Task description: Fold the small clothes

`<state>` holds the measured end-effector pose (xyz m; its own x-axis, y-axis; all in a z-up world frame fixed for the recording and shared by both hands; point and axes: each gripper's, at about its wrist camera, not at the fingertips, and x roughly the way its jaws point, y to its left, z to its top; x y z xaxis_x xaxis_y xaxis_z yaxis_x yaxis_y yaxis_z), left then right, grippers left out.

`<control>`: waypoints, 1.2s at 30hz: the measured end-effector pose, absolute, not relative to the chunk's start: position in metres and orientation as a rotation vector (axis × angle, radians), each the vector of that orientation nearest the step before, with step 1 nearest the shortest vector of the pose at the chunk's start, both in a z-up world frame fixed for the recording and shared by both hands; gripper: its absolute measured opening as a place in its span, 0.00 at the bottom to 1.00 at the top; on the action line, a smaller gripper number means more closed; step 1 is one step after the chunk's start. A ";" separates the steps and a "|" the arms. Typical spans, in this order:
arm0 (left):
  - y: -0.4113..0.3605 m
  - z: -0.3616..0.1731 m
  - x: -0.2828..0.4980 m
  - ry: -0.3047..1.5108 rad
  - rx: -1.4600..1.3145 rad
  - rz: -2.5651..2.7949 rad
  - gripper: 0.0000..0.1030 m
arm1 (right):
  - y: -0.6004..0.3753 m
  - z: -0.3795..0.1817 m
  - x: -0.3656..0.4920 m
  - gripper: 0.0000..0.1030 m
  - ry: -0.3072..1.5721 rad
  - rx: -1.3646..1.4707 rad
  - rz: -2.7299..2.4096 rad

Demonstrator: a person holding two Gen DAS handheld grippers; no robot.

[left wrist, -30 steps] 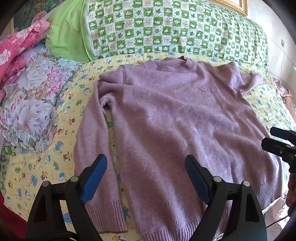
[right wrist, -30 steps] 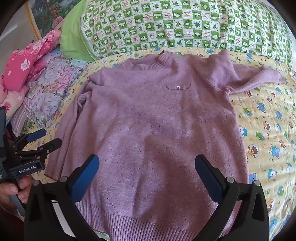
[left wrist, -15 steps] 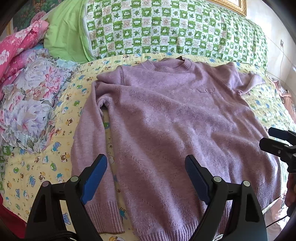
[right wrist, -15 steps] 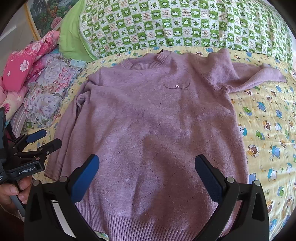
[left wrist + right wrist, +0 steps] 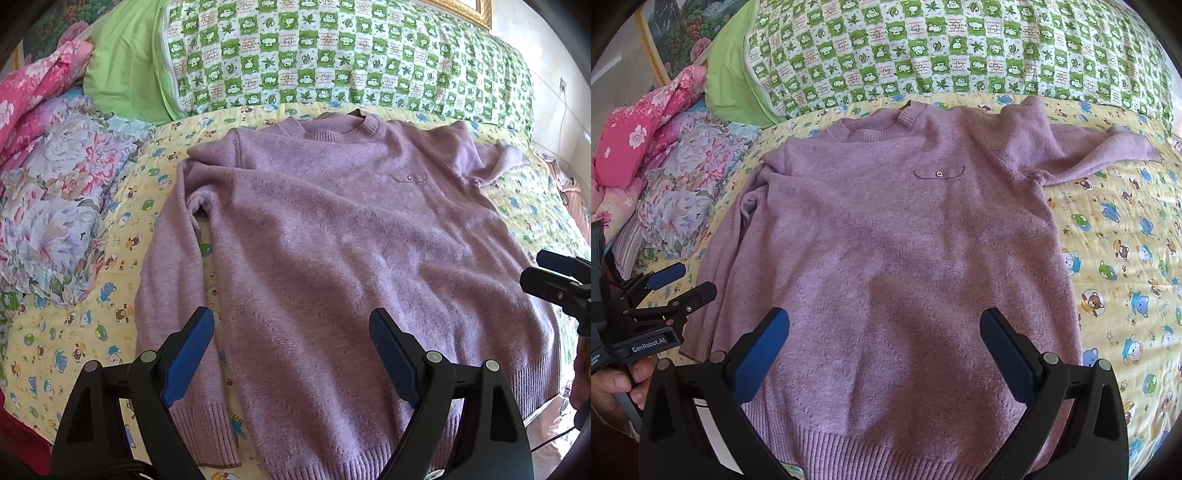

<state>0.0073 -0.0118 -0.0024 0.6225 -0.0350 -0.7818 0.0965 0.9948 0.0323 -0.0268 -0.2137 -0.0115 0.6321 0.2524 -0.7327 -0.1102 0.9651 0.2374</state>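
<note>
A lilac knitted sweater [image 5: 332, 240] lies flat, front up, on the bed, collar at the far end; it also shows in the right wrist view [image 5: 905, 240]. Its left sleeve [image 5: 166, 277] lies straight down along the body. Its right sleeve [image 5: 1089, 158] sticks out to the right near the shoulder. My left gripper [image 5: 291, 332] is open and empty, hovering above the hem's left part. My right gripper [image 5: 884, 332] is open and empty above the hem's middle. Each gripper shows at the edge of the other's view, the right one [image 5: 554, 280] and the left one [image 5: 676, 284].
The sweater lies on a yellow cartoon-print quilt [image 5: 1126, 258]. A green checked pillow [image 5: 332, 55] lies across the head of the bed. A floral bedding heap [image 5: 55, 203] and pink floral cloth [image 5: 635, 129] are piled at the left.
Both grippers have edged slightly forward over the sweater's hem. The sweater lies as before, and both stay open.
</note>
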 end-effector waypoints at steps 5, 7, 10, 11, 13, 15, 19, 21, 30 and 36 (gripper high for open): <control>-0.015 -0.004 0.009 0.891 0.071 -0.081 0.84 | -0.217 -0.012 -0.022 1.00 0.867 0.187 0.209; -0.016 -0.005 0.011 0.893 0.065 -0.083 0.84 | -0.219 -0.013 -0.020 1.00 0.867 0.191 0.207; -0.017 -0.008 0.015 0.895 0.061 -0.079 0.84 | -0.225 -0.014 -0.016 1.00 0.872 0.203 0.202; -0.017 -0.009 0.017 0.898 0.060 -0.079 0.84 | -0.227 -0.015 -0.014 1.00 0.872 0.208 0.201; -0.019 -0.012 0.022 0.921 0.064 -0.073 0.84 | -0.234 -0.015 -0.011 1.00 0.874 0.216 0.194; -0.021 -0.015 0.027 0.931 0.062 -0.073 0.84 | -0.241 -0.016 -0.007 1.00 0.877 0.227 0.184; -0.028 -0.018 0.038 0.944 0.048 -0.073 0.84 | -0.259 -0.018 0.004 1.00 0.880 0.248 0.158; -0.032 -0.020 0.044 0.959 0.047 -0.075 0.84 | -0.270 -0.018 0.009 1.00 0.877 0.258 0.144; -0.045 -0.018 0.102 0.985 0.004 -0.094 0.84 | -0.369 -0.009 0.053 1.00 0.831 0.344 -0.009; -0.055 -0.013 0.163 0.981 -0.026 -0.085 0.84 | -0.479 -0.009 0.090 1.00 0.743 0.543 -0.176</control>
<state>0.1630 -0.0548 -0.0128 0.5535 -0.0835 -0.8286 0.0601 0.9964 -0.0603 0.0904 -0.4789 -0.0086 0.7289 0.0358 -0.6837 0.3391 0.8487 0.4060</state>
